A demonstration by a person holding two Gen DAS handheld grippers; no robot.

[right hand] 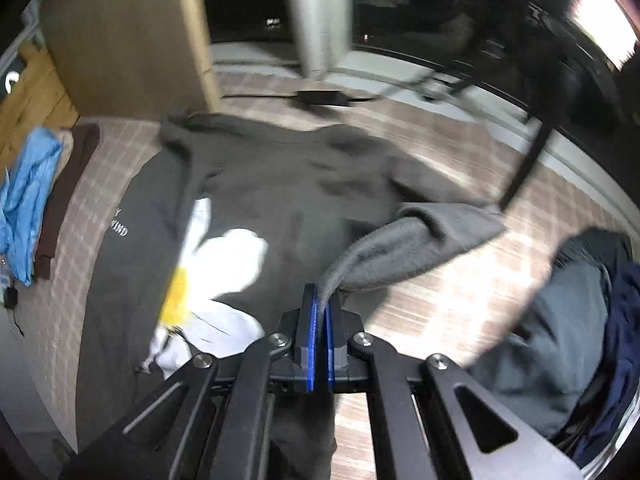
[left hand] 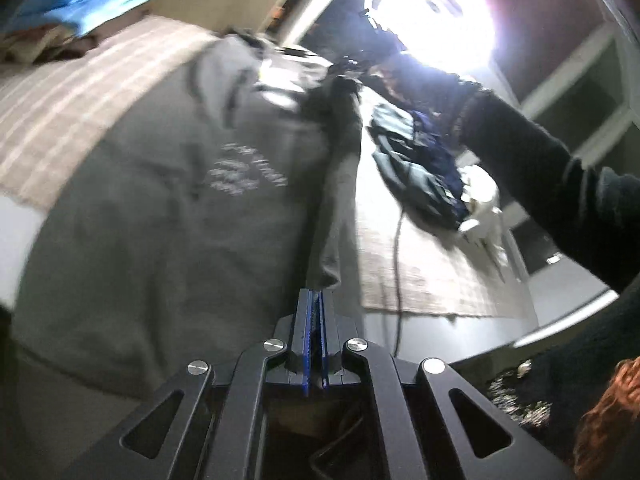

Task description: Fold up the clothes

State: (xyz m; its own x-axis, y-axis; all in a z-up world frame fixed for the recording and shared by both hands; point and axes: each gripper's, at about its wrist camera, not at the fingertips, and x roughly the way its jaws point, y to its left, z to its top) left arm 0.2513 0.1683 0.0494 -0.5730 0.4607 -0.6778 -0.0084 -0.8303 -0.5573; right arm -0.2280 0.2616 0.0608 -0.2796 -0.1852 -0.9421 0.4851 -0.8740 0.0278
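Note:
A grey hoodie (left hand: 180, 200) with small white lettering lies spread on a checked woven mat (left hand: 432, 280). In the left wrist view my left gripper (left hand: 316, 300) is shut, and a hanging fold of the hoodie's edge (left hand: 332, 256) runs down into its tips. In the right wrist view the hoodie (right hand: 280, 184) shows a white and yellow flower print (right hand: 224, 272). My right gripper (right hand: 322, 300) is shut on the end of its grey sleeve (right hand: 408, 244), lifted over the body of the garment. A person's dark-sleeved arm (left hand: 540, 184) reaches across from the right.
A pile of dark grey and navy clothes (right hand: 568, 340) lies on the mat (right hand: 440, 304) to the right. A blue garment (right hand: 24, 200) and a maroon one (right hand: 68, 200) lie at the left. A black chair leg (right hand: 528, 160) and a power adapter (right hand: 320, 98) stand beyond.

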